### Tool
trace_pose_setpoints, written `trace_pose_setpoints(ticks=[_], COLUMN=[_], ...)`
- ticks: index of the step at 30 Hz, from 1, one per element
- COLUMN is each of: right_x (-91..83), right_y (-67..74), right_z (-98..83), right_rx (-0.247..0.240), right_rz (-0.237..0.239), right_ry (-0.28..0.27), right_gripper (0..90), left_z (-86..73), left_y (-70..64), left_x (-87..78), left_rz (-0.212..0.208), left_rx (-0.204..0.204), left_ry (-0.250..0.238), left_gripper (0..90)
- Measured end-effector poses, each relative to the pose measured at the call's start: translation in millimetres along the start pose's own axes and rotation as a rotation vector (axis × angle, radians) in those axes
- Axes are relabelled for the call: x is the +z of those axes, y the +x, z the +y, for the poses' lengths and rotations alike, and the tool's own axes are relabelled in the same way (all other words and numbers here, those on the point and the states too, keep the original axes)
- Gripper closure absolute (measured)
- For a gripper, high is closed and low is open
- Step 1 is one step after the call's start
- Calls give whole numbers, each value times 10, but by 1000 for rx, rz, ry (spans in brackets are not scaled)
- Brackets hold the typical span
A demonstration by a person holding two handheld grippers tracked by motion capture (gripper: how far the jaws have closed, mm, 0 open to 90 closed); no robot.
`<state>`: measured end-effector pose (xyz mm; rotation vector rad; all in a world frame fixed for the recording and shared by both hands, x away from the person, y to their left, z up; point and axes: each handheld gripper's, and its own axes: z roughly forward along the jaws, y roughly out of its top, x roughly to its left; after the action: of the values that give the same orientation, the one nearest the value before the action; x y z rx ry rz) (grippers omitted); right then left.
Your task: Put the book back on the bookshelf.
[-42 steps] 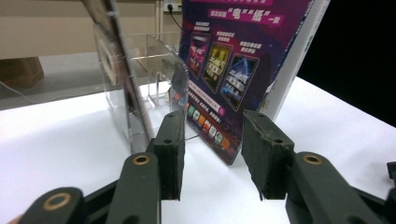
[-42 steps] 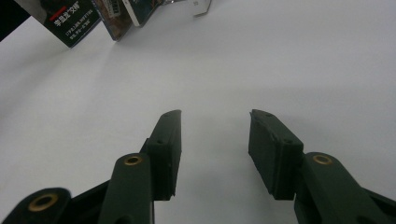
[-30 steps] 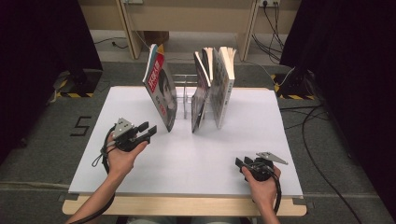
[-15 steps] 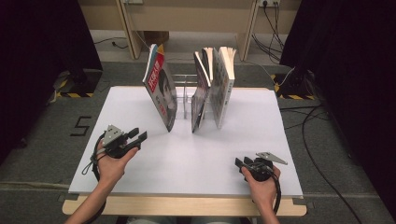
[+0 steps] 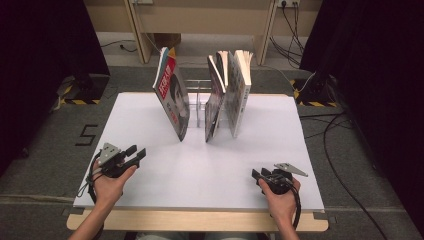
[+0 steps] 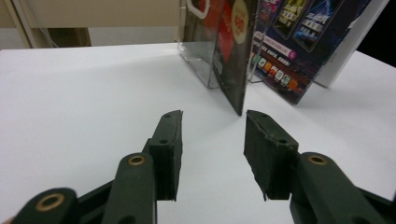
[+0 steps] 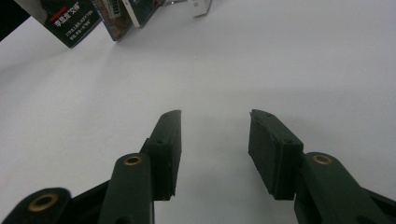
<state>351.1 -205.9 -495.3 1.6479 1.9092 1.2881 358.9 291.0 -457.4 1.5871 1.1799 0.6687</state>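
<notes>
Both grippers empty and low on the table, with the books standing in the rack beyond them.

In the high view the left gripper [image 5: 136, 154] sits at the lower left of the frame and the right gripper [image 5: 257, 176] at the lower right, both on the white table [image 5: 150, 115]. Each has its jaws spread with nothing between them; the left gripper view and right gripper view show bare table in the gap. The red-covered magazine [image 5: 172, 97] leans at upper centre, tilted left against the clear rack [image 5: 197, 95], well apart from both grippers; two more books [image 5: 230, 92] stand just right of it. This looks like a resting stage between handling steps. The next move probably calls for the left gripper to travel up-frame to the magazine and line its spread jaws with the thin cover edge before squeezing.
</notes>
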Motion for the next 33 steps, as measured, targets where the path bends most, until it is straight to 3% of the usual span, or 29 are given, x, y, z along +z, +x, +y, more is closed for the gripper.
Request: trace_pose_setpoints(ticks=[17,25,33], right_x=[0,0,-1], right_y=[10,22,17], right_z=[-4,-6,-2], right_rx=[-4,7,-3], right_rz=[-5,-2,-2], right_ry=[2,4,-2], right_gripper=[551,550,550], left_z=[-293,-361,-403], left_y=[269,300,295], left_x=[-180,-210,-276], left_rz=[72,85,87], left_rx=[-32,-37,-69], left_ry=[27,25,1], left_gripper=[553,543,500])
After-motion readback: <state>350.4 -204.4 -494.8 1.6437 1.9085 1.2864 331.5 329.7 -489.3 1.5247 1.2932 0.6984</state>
